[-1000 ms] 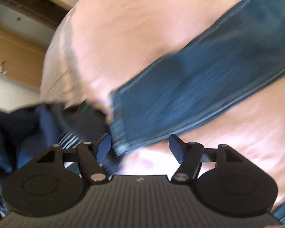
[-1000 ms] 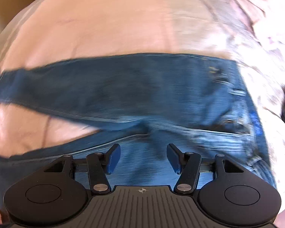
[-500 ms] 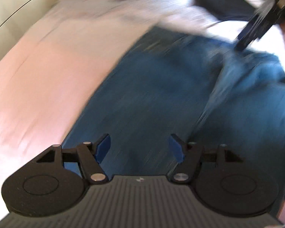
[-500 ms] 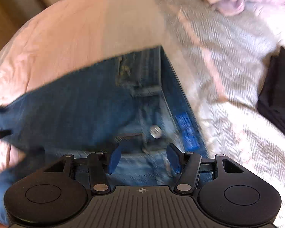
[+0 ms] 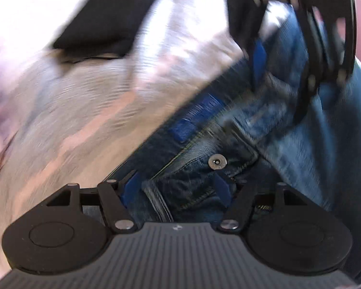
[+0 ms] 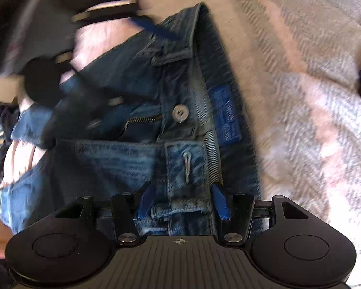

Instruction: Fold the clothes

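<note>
Blue jeans [image 5: 300, 159] lie on the bed with the fly undone. The metal button [image 5: 217, 162] and blue label [image 5: 195, 118] show at the waistband. My left gripper [image 5: 177, 186] stands open low over the waistband, a denim fold between its fingers, pads not pressing. In the right wrist view my right gripper [image 6: 183, 200] is open astride the waistband edge and a belt loop, near the button [image 6: 180, 112], zipper [image 6: 144, 119] and label [image 6: 225, 115]. Each gripper shows blurred in the other's view, at the far end of the waistband.
The jeans rest on a pink sheet [image 6: 101, 38] and a grey-and-pink herringbone blanket [image 6: 312, 110]. A black garment [image 5: 108, 16] lies on the blanket beyond the waistband. Dark clothes [image 6: 0, 132] are heaped at the left edge.
My left gripper swept from the leg hem along the jeans to the waistband, rolling as it went. My right gripper moved from the seat to the waistband edge and sank closer.
</note>
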`<state>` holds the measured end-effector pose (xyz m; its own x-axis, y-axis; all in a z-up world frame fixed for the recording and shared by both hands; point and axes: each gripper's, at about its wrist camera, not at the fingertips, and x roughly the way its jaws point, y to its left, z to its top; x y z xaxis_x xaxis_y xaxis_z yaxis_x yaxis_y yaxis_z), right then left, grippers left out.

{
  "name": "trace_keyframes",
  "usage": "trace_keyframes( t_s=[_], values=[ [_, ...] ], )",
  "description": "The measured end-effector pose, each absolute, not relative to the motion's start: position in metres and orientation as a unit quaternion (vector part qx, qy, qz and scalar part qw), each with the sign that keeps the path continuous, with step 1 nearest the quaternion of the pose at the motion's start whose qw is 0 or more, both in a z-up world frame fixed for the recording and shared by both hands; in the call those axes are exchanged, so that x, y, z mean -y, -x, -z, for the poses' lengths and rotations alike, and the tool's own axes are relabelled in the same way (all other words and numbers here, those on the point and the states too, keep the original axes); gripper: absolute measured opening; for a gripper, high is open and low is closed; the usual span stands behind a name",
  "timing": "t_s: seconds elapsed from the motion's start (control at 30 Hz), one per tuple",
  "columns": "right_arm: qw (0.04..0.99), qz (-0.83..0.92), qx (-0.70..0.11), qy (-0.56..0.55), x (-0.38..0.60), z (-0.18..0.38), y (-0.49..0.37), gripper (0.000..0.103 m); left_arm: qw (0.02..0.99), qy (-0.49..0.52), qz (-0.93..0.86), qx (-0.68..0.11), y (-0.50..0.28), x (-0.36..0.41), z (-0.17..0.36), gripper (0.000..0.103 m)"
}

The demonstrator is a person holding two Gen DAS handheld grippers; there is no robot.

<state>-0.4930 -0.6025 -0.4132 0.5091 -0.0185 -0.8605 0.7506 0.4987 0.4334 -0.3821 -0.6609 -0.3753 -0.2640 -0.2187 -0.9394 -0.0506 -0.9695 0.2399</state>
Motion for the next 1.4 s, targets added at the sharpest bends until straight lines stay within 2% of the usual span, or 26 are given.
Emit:
trace_keyframes(
  t_s=[0.17, 0.2, 0.27, 0.43, 0.5, 0.53, 0.57, 0.6, 0.7, 0.83, 0.93, 1.1, 1.23, 1.4],
  values=[
    [0.749, 0.262, -0.397, -0.462, 0.601, 0.418, 0.510, 0.057, -0.047, -0.643, 0.761, 0.069, 0.398, 0.693, 0.384, 0.061],
    [0.746, 0.266, -0.391, -0.469, 0.602, 0.417, 0.513, 0.055, -0.060, -0.649, 0.756, 0.064, 0.399, 0.695, 0.383, 0.061],
    [0.740, 0.273, -0.380, -0.482, 0.603, 0.416, 0.520, 0.047, -0.086, -0.659, 0.745, 0.054, 0.400, 0.700, 0.380, 0.061],
    [0.727, 0.282, -0.360, -0.512, 0.608, 0.422, 0.533, 0.044, -0.109, -0.673, 0.730, 0.049, 0.398, 0.703, 0.391, 0.058],
    [0.726, 0.285, -0.367, -0.508, 0.612, 0.426, 0.526, 0.037, -0.111, -0.671, 0.730, 0.064, 0.395, 0.699, 0.392, 0.042],
    [0.727, 0.286, -0.369, -0.504, 0.612, 0.424, 0.525, 0.034, -0.110, -0.669, 0.732, 0.070, 0.393, 0.697, 0.391, 0.038],
    [0.728, 0.288, -0.371, -0.500, 0.612, 0.422, 0.525, 0.028, -0.104, -0.664, 0.737, 0.072, 0.390, 0.696, 0.388, 0.023],
    [0.729, 0.290, -0.373, -0.495, 0.612, 0.419, 0.524, 0.028, -0.095, -0.657, 0.744, 0.074, 0.387, 0.695, 0.384, 0.015],
    [0.735, 0.300, -0.367, -0.485, 0.608, 0.411, 0.524, 0.013, -0.075, -0.635, 0.764, 0.090, 0.378, 0.687, 0.370, 0.009],
    [0.757, 0.327, -0.345, -0.449, 0.597, 0.379, 0.527, 0.011, -0.047, -0.595, 0.796, 0.103, 0.372, 0.687, 0.350, 0.000],
    [0.772, 0.342, -0.323, -0.427, 0.592, 0.356, 0.531, 0.010, 0.002, -0.554, 0.828, 0.088, 0.379, 0.702, 0.343, 0.000],
    [0.765, 0.366, -0.333, -0.412, 0.587, 0.364, 0.519, 0.010, 0.017, -0.574, 0.817, 0.057, 0.391, 0.719, 0.366, 0.000],
    [0.787, 0.356, -0.333, -0.379, 0.598, 0.358, 0.501, 0.010, 0.056, -0.580, 0.813, 0.026, 0.370, 0.725, 0.370, 0.000],
    [0.769, 0.348, -0.361, -0.396, 0.620, 0.405, 0.495, 0.010, 0.098, -0.586, 0.804, -0.022, 0.326, 0.709, 0.363, 0.006]
  ],
)
